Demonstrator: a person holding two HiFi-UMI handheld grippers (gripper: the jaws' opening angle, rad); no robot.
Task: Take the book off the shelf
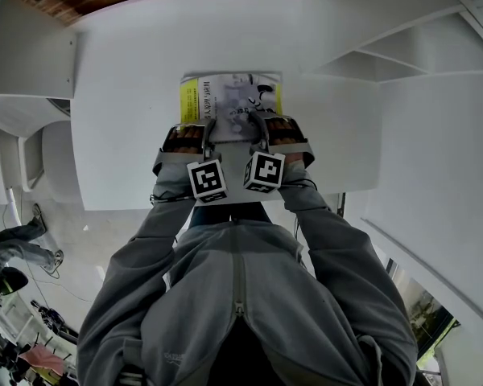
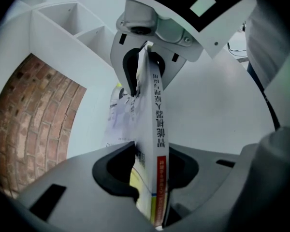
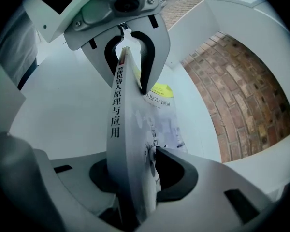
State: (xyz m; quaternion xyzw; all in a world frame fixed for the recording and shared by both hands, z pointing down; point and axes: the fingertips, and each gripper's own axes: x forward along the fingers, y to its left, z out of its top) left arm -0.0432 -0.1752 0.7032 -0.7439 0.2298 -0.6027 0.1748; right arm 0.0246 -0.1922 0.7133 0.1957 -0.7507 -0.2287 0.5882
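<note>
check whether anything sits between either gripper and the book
Nothing visible does. The book is already between the jaws of the left gripper and the right gripper, with only white table around it.

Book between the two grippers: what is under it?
The white table lies under the book. The patch right beneath it is covered, so I can't tell if anything is there or if the book touches it.

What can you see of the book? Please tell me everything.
The book is a thin paperback with a white-grey cover, yellow bands and dark characters; its spine is white with a red part. It lies cover up over the white table. Its near edge sits between the jaws of the left hand-held gripper and the right hand-held gripper; how tightly is unclear.
</note>
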